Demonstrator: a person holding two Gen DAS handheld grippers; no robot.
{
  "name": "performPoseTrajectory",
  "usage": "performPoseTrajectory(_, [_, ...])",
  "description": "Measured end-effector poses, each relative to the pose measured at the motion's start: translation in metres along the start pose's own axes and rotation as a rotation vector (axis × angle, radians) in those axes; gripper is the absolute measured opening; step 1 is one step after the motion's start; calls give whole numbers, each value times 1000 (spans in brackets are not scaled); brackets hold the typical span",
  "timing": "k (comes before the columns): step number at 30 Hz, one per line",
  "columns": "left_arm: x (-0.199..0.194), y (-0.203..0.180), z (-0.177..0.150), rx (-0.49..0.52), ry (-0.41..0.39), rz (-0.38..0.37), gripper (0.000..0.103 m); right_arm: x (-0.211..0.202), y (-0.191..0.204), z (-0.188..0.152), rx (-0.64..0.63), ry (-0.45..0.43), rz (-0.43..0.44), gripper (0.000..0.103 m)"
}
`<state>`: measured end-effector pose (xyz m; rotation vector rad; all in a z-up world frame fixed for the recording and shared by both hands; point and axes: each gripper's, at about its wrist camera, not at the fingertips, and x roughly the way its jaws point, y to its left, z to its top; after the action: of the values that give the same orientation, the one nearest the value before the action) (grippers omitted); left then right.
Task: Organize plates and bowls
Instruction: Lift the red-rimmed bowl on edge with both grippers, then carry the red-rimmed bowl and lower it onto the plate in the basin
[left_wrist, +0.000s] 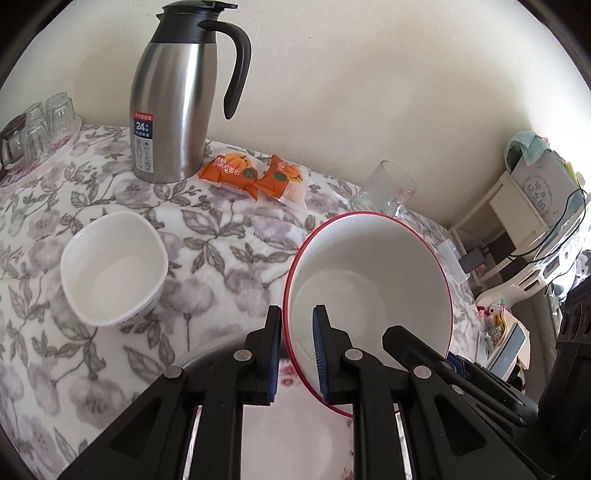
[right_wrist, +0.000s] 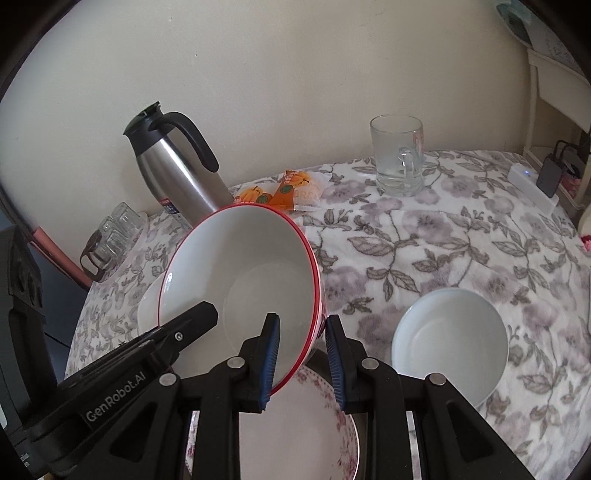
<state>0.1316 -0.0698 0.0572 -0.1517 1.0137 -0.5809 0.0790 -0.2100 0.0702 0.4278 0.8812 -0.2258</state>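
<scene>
Both grippers, left gripper (left_wrist: 297, 354) and right gripper (right_wrist: 303, 363), clamp opposite rims of the red-rimmed bowl (left_wrist: 369, 280). Keep both sides level. Lower it centred onto the floral plate (right_wrist: 295, 435) at lower centre.

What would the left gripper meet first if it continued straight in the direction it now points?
The left gripper is already shut on the rim of the red-rimmed white bowl. Straight ahead lies only the floral tablecloth, probably short of the orange snack packets; depth is unclear.

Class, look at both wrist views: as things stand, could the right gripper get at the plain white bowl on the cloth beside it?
Probably not yet. The right gripper is shut on the rim of the red-rimmed bowl, which the left gripper also grips. The white bowl sits unobstructed on the floral cloth, so freeing the jaws first would open the way.
</scene>
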Motion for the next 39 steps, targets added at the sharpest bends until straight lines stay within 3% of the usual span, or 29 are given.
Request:
performPoseTrajectory(26, [-65, 14, -49, -59, -45, -33, 17, -50, 15, -54, 18, -14, 39, 27])
performPoseTrajectory(39, [-72, 27, -66, -105, -24, -49, 17, -52, 23, -65, 4, 11, 39, 27])
